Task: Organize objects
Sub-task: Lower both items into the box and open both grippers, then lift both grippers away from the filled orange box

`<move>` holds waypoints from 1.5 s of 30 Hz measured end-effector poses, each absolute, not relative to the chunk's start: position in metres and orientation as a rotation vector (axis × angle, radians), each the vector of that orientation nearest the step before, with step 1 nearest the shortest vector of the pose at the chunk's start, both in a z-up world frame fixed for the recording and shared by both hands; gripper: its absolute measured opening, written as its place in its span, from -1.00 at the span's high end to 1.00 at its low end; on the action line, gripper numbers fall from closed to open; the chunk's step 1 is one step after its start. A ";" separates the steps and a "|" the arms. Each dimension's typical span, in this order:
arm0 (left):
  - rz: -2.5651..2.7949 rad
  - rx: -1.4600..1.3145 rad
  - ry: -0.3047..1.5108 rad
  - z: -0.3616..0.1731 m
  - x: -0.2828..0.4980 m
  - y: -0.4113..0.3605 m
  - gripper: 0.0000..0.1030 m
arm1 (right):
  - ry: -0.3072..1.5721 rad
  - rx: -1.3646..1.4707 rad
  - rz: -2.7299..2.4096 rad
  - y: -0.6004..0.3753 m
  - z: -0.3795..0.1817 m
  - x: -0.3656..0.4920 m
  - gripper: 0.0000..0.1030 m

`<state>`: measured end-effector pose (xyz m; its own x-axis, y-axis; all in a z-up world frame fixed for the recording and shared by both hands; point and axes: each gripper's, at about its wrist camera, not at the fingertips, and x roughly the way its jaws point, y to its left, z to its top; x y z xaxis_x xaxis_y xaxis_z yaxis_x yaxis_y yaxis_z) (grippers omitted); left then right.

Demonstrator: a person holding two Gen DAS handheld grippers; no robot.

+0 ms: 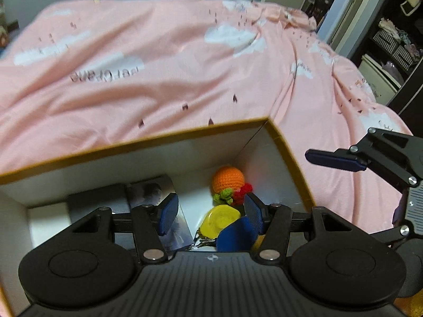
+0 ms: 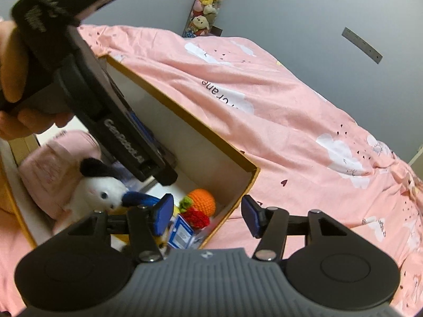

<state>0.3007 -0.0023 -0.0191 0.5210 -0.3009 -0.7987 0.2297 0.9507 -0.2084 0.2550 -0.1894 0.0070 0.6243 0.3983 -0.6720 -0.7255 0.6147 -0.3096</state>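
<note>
An open cardboard box [image 1: 164,138] with a mustard rim and white walls lies on the pink bed cover. Inside it are an orange crochet ball [image 1: 228,178] with green and red bits, a yellow piece [image 1: 220,219], a blue piece [image 1: 236,233] and a photo booklet [image 1: 156,192]. My left gripper [image 1: 211,215] hangs open above the box's inside with nothing pinched. In the right wrist view my right gripper [image 2: 207,215] is open over the box's near corner [image 2: 238,198]. Below it are the ball [image 2: 203,200], a blue-and-white carton [image 2: 182,233] and a white plush [image 2: 97,192].
A person's hand [image 2: 15,79] holds the left gripper's black body [image 2: 116,134] over the box. The pink bed cover [image 1: 158,66] spreads all around. Dark shelves with baskets [image 1: 394,45] stand at the far right. Soft toys [image 2: 208,2] hang on the wall.
</note>
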 end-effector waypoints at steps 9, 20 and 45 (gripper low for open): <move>-0.247 0.006 0.713 0.050 0.232 -0.004 -0.45 | 0.634 -0.406 0.704 -0.201 0.057 0.225 -0.42; -0.065 0.138 0.403 0.098 0.142 -0.014 -0.84 | 0.541 -0.124 0.671 -0.216 0.102 0.158 -0.81; 0.190 -0.016 0.524 0.008 0.086 0.005 -0.85 | 0.464 -0.023 0.449 -0.202 0.022 0.102 -0.97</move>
